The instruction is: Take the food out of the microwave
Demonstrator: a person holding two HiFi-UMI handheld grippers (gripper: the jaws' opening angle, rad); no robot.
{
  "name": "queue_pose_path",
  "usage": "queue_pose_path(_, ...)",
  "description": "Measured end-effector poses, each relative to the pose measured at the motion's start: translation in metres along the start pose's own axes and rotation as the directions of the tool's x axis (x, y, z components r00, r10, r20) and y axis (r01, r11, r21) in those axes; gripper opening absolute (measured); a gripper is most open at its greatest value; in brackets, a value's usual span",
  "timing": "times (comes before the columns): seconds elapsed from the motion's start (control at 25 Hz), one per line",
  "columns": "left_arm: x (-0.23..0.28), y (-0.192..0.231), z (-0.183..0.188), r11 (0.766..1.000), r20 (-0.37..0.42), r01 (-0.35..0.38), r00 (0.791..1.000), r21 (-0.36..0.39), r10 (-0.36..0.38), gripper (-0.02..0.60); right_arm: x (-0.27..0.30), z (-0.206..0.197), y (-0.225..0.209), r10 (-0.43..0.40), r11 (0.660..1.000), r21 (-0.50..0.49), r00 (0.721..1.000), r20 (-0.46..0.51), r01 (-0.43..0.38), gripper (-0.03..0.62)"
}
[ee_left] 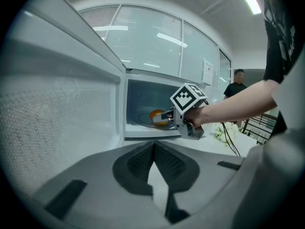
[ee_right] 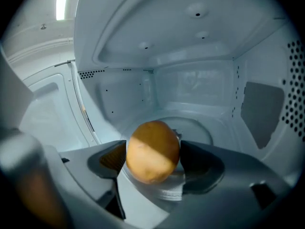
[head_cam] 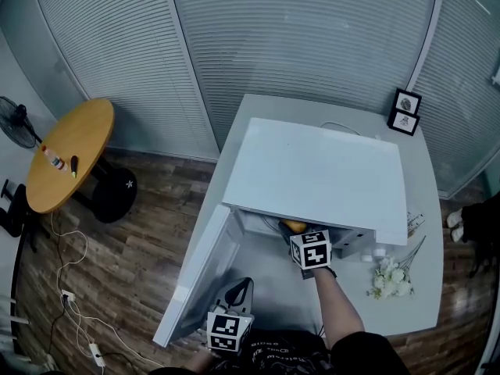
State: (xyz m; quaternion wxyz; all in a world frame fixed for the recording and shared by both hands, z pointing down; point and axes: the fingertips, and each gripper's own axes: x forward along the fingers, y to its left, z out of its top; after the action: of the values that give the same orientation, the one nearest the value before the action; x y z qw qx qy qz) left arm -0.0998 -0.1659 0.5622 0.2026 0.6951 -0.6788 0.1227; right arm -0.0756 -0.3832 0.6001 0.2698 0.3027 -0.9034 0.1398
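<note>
The white microwave point(head_cam: 320, 170) stands on the white table point(head_cam: 428, 233) with its door point(head_cam: 199, 276) swung open to the left. A round orange-brown piece of food point(ee_right: 150, 142) lies on the glass turntable point(ee_right: 200, 128) inside; the same food point(ee_left: 157, 116) shows from the left gripper view. My right gripper point(ee_right: 153, 162) reaches into the cavity. Its jaws stand wide on either side of the food, and I see no squeeze. From above, the right gripper point(head_cam: 298, 233) is at the microwave's mouth. My left gripper point(ee_left: 154, 144) hangs shut and empty in front of the door point(ee_left: 62, 109), near the table's front edge.
White flowers point(head_cam: 393, 280) lie on the table to the right of the microwave, and two small framed pictures point(head_cam: 406, 112) stand at the back corner. A round wooden table point(head_cam: 70, 151) and cables point(head_cam: 74, 303) are on the floor at left. A person point(ee_left: 237, 85) stands in the background.
</note>
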Motion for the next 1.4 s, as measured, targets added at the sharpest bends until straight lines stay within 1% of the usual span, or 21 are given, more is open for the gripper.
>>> queue_pose_path(0.08, 0.000, 0.001, 0.000, 1.000, -0.001, 0.000, 1.000, -0.001, 0.000, 0.008, 0.000, 0.000, 0.001, 0.005, 1.000, -0.013, 1.000, -0.001, -0.005, 0.356)
queue_pose_path(0.12, 0.000, 0.001, 0.000, 1.000, -0.001, 0.000, 1.000, -0.001, 0.000, 0.008, 0.000, 0.001, 0.002, 0.008, 1.000, -0.022, 1.000, -0.002, -0.008, 0.339)
queue_pose_path(0.24, 0.000, 0.001, 0.000, 1.000, -0.001, 0.002, 1.000, -0.001, -0.002, 0.008, -0.003, 0.001, 0.002, 0.006, 0.999, -0.047, 1.000, -0.002, -0.006, 0.333)
queue_pose_path(0.6, 0.000, -0.001, 0.000, 1.000, 0.008, 0.013, 1.000, 0.004, -0.013, 0.008, -0.023, 0.011, 0.002, -0.018, 0.997, -0.074, 0.998, 0.063, 0.023, 0.330)
queue_pose_path(0.96, 0.000, -0.005, 0.001, 0.999, 0.023, 0.038, 0.999, 0.006, -0.038, 0.008, -0.041, 0.008, 0.005, -0.032, 0.997, -0.064, 0.997, 0.077, 0.037, 0.330)
queue_pose_path(1.4, -0.002, -0.012, 0.003, 0.996, 0.041, 0.086, 0.995, 0.020, -0.086, 0.008, -0.072, 0.006, 0.010, -0.076, 0.995, -0.048, 0.991, 0.110, 0.082, 0.330)
